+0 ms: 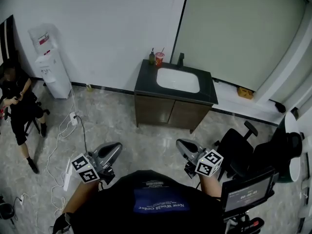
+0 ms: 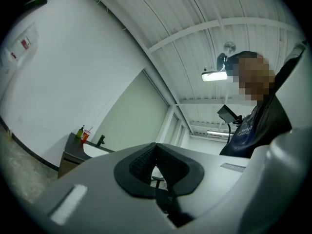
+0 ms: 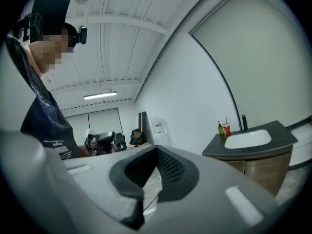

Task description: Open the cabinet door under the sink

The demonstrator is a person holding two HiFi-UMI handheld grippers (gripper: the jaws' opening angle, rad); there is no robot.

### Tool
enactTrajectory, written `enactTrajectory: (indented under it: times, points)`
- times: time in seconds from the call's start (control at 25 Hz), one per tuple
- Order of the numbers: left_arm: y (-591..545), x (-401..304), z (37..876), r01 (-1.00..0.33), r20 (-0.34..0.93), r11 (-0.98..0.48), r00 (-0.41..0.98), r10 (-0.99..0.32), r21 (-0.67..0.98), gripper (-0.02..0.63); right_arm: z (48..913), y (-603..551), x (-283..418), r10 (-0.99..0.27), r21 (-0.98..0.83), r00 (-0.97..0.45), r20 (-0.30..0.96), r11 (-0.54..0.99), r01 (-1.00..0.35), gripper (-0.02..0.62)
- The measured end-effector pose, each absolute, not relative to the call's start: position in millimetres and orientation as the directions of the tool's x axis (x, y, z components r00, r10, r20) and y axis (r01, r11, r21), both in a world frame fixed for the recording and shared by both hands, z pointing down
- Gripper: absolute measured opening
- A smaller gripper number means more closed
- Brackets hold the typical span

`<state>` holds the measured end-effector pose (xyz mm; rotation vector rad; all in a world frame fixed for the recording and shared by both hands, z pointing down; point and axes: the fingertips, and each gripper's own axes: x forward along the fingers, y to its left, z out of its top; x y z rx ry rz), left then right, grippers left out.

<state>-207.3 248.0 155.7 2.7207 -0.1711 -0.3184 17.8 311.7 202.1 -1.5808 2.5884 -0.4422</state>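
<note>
The sink cabinet (image 1: 168,112) stands against the far wall. It has a dark top, a white basin (image 1: 178,79) and two brown doors, both closed. My left gripper (image 1: 117,147) and right gripper (image 1: 181,144) hover over the floor well short of it, a wide gap apart. In the left gripper view the jaws (image 2: 156,147) meet with nothing between them, and the cabinet (image 2: 68,162) shows small at the lower left. The right gripper (image 3: 156,150) is likewise shut and empty, with the cabinet (image 3: 265,172) at its lower right.
A green bottle (image 1: 152,57) and a red cup (image 1: 159,59) stand on the counter's back edge. A water dispenser (image 1: 51,69), a seated person (image 1: 17,101) and floor cables (image 1: 73,118) are at the left. A black office chair (image 1: 239,152) is at the right.
</note>
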Motion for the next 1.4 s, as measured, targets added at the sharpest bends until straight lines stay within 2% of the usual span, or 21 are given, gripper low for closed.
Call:
enactTrajectory:
  times: [0.28, 0.6, 0.88, 1.16, 1.4]
  points:
    - [226, -103, 145, -0.113, -0.195, -0.907, 0.959, -0.207, 0.406, 0.000, 191, 267, 118, -0.843, -0.245, -0.535, 0.059, 0.507, -0.826, -0.003]
    - [209, -18, 151, -0.112, -0.117, -0.901, 0.977, -0.176, 0.420, 0.000, 217, 250, 199, -0.849, -0.298, -0.523, 0.076, 0.481, -0.825, -0.003]
    - [171, 24, 163, -0.055, -0.112, -0.899, 0.987, -0.115, 0.435, 0.000, 242, 229, 229, -0.874, -0.337, -0.473, 0.111, 0.415, -0.845, -0.003]
    - [99, 48, 178, 0.071, -0.175, -0.894, 0.985, -0.008, 0.442, 0.000, 235, 177, 248, -0.914, -0.242, -0.378, 0.148, 0.338, -0.910, -0.003]
    - [3, 45, 164, 0.125, -0.185, -0.906, 0.981, 0.053, 0.404, 0.000, 219, 97, 241, -0.933, -0.220, -0.316, 0.174, 0.276, -0.936, -0.002]
